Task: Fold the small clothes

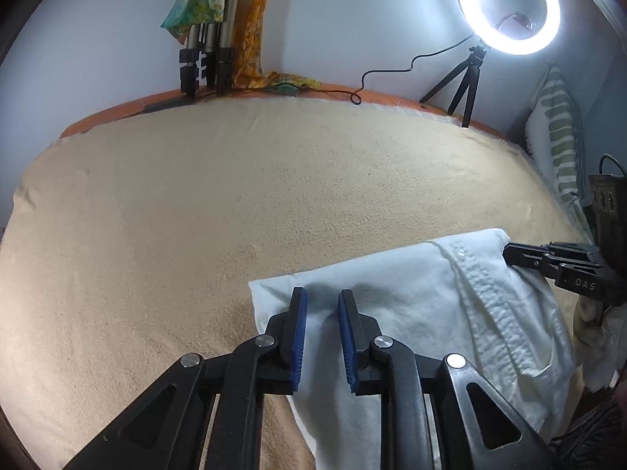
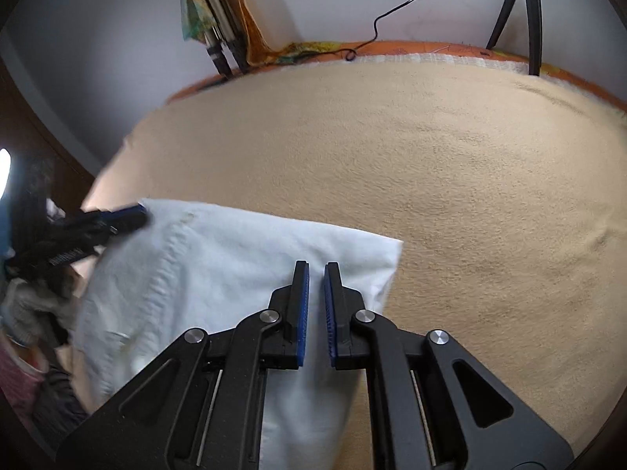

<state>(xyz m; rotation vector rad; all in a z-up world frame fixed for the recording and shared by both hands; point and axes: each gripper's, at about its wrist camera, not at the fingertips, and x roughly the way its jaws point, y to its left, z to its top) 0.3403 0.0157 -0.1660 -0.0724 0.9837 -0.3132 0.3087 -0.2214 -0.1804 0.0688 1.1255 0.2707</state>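
Observation:
A white button-up shirt (image 1: 411, 293) lies folded on the tan blanket (image 1: 235, 196), its button placket (image 1: 482, 293) running along the right side. My left gripper (image 1: 321, 293) sits over its near left part, pads close together with white cloth between them. In the left wrist view my right gripper (image 1: 509, 250) pinches the shirt's far right corner. In the right wrist view the shirt (image 2: 235, 258) spreads to the left, and my right gripper (image 2: 316, 264) is almost fully closed on its edge. My left gripper (image 2: 137, 211), blurred, grips the far left corner.
A lit ring light (image 1: 507, 8) on a small tripod (image 2: 525, 11) stands at the blanket's (image 2: 470, 176) far edge, its cable trailing left. Folded stand legs (image 1: 207, 58) draped with patterned cloth lean on the wall. A striped pillow (image 1: 556, 145) is at the right.

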